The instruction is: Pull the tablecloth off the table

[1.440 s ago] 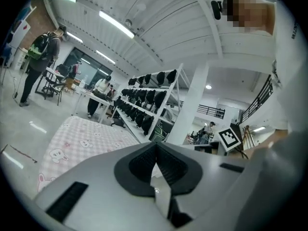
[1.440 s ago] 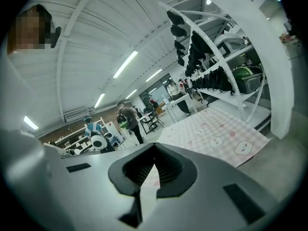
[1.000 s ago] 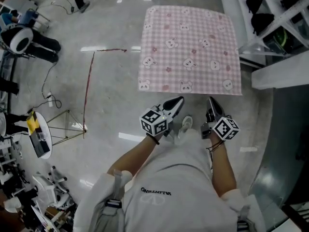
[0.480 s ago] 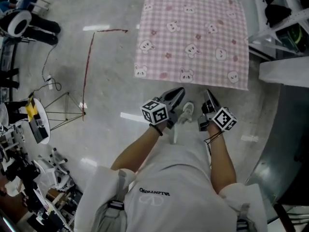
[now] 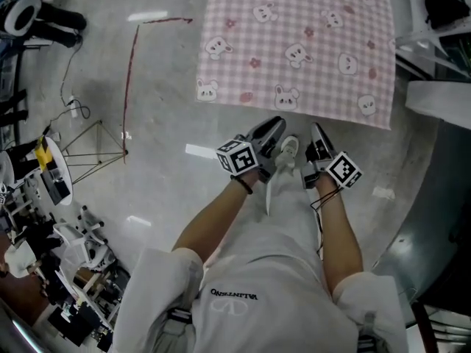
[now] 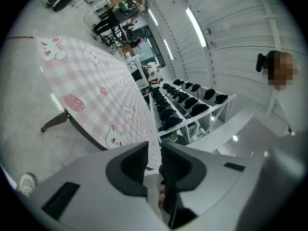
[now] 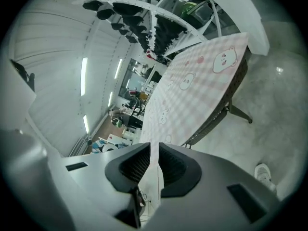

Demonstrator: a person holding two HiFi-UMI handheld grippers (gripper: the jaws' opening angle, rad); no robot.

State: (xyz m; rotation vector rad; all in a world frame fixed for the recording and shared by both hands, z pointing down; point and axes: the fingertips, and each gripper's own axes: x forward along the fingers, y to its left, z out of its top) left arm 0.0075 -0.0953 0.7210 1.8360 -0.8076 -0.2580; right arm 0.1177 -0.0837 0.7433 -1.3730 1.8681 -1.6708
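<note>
A pink checked tablecloth (image 5: 294,43) with bear prints lies flat over the table, its near edge hanging just ahead of me. My left gripper (image 5: 274,127) and right gripper (image 5: 316,132) are side by side at waist height, a short way from that near edge and not touching it. Both point toward the cloth. Their jaws are opening, with a narrow gap and nothing between them. The left gripper view shows the tablecloth (image 6: 96,81) beyond the left gripper (image 6: 154,163), with a dark table leg (image 6: 55,121) below. In the right gripper view, the tablecloth (image 7: 192,85) lies past the right gripper (image 7: 150,170).
A white rack (image 5: 434,20) with dark items stands right of the table. On the grey floor are a red line (image 5: 131,72), a wire stand (image 5: 88,153) and cables. Cluttered equipment (image 5: 51,256) lines the left side. My shoe (image 5: 288,149) shows between the grippers.
I have come closer to the table, and the cloth's near edge now lies nearer to both grippers. The grippers keep their side-by-side pose.
</note>
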